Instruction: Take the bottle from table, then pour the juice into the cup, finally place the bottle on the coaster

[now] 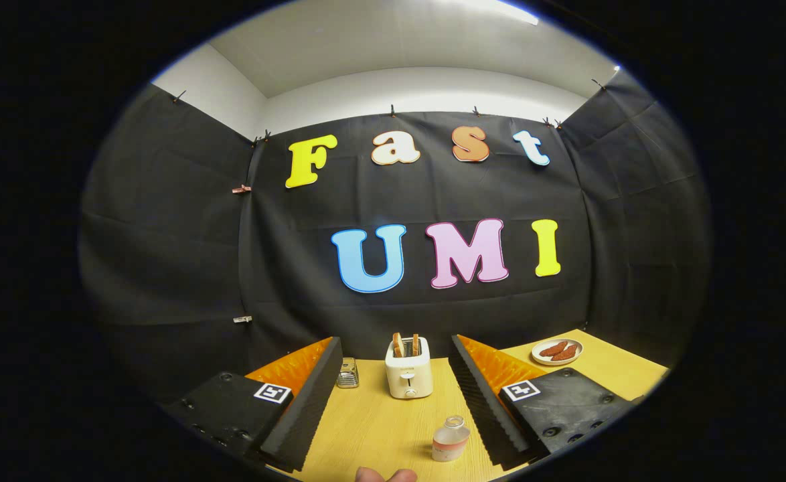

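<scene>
A small clear bottle (450, 439) with pale pink juice in its lower part stands upright on the wooden table (373, 422), uncapped as far as I can tell. It sits between my fingers, close to the inner face of the right one. My gripper (393, 402) is open, its fingers spread wide and touching nothing. The bottle is low and near, well short of the fingertips.
A white toaster (408, 375) with two slices of toast stands beyond the fingers at the table's back. A small metal object (347, 373) sits left of it. A plate with sausages (557, 351) lies at the back right. Fingertips of a person (385, 475) show nearest me.
</scene>
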`<state>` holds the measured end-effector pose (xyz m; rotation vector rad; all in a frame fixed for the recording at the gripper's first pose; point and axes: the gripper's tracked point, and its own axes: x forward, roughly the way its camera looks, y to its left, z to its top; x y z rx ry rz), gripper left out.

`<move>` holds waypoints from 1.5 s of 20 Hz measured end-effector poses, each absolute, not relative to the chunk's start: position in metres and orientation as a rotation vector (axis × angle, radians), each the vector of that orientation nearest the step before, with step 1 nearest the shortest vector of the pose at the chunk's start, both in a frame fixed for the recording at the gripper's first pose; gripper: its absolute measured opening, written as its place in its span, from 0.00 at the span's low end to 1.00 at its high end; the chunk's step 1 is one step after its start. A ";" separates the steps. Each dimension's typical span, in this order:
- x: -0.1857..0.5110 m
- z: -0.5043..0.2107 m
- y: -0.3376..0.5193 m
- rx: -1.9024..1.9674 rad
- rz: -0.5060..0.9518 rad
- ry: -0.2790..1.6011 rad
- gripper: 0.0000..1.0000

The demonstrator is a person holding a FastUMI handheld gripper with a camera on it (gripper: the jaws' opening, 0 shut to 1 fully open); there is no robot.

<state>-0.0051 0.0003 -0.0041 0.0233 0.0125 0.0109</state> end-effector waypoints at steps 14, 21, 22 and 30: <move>-0.004 -0.095 -0.027 -0.034 -0.047 0.101 0.98; -0.001 -0.165 -0.067 -0.059 -0.143 0.064 0.98; 0.002 -0.181 -0.072 -0.065 -0.143 0.067 0.98; 0.027 -0.280 -0.085 -0.106 -0.109 0.152 0.98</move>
